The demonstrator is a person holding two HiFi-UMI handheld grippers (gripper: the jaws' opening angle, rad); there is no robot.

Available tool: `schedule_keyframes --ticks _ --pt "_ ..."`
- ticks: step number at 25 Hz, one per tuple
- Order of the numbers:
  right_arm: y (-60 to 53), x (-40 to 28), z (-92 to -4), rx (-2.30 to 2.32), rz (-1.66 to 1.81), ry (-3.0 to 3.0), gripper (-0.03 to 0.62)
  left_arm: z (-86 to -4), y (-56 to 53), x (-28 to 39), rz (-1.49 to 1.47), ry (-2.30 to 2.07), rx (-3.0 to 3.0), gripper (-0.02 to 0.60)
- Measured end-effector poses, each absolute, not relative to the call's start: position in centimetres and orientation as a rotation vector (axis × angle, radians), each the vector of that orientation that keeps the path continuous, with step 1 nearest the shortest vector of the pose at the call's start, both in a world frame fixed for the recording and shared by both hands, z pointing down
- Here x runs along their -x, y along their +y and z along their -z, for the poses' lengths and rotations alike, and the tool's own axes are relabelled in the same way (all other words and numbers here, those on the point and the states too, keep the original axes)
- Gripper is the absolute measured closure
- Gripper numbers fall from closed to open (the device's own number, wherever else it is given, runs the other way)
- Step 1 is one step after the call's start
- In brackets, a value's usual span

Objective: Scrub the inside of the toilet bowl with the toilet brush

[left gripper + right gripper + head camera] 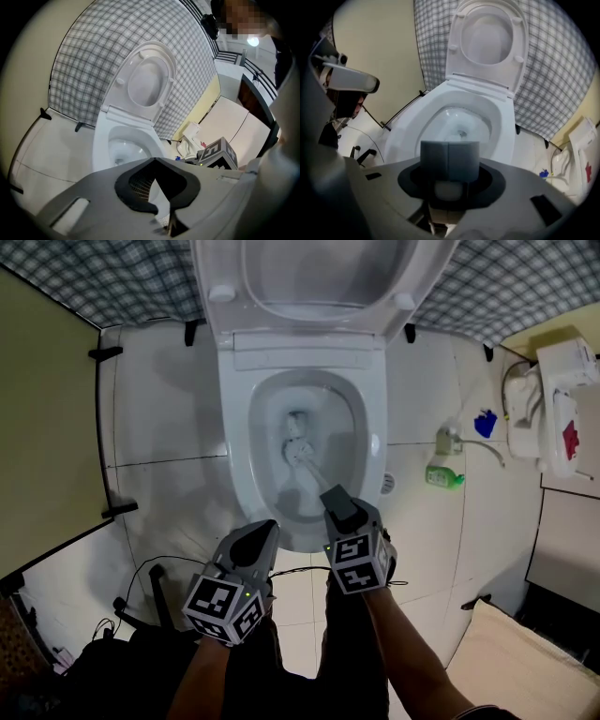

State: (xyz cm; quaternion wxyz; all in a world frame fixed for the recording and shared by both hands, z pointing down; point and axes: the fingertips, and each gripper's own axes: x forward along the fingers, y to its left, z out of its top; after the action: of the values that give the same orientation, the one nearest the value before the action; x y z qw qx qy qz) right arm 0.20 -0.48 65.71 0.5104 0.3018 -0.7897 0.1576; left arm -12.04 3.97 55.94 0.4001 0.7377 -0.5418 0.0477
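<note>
The white toilet [234,427] stands with its lid [309,277] raised. In the head view the toilet brush [300,452] has its bristle head down near the bottom of the bowl, and its dark handle slants back to my right gripper [336,502]. That gripper is shut on the handle above the bowl's near rim. In the right gripper view the grey handle [450,159] fills the space between the jaws of the right gripper [450,187], with the bowl [461,124] beyond. My left gripper [262,538] hovers shut and empty by the bowl's near left rim; the left gripper [164,206] faces the toilet [122,140].
A green bottle [444,476] and a blue object [485,423] lie on the tiled floor right of the toilet, beside a white unit [562,399]. A yellow partition [47,427] closes the left side. Black cables [141,582] trail at lower left. A checked wall [122,277] is behind.
</note>
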Motion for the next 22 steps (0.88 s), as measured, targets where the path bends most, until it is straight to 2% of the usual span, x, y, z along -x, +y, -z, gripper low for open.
schedule_keyframes --ticks 10,22 --pt "-3.9 1.8 -69.3 -0.524 -0.15 -1.804 0.416 -56.8 4.7 12.3 -0.118 -1.371 -1.844 0.572" --pt "-9.3 5.2 -72.3 -0.513 -0.179 -1.805 0.416 -57.0 4.4 12.3 -0.129 -1.371 -1.849 0.572"
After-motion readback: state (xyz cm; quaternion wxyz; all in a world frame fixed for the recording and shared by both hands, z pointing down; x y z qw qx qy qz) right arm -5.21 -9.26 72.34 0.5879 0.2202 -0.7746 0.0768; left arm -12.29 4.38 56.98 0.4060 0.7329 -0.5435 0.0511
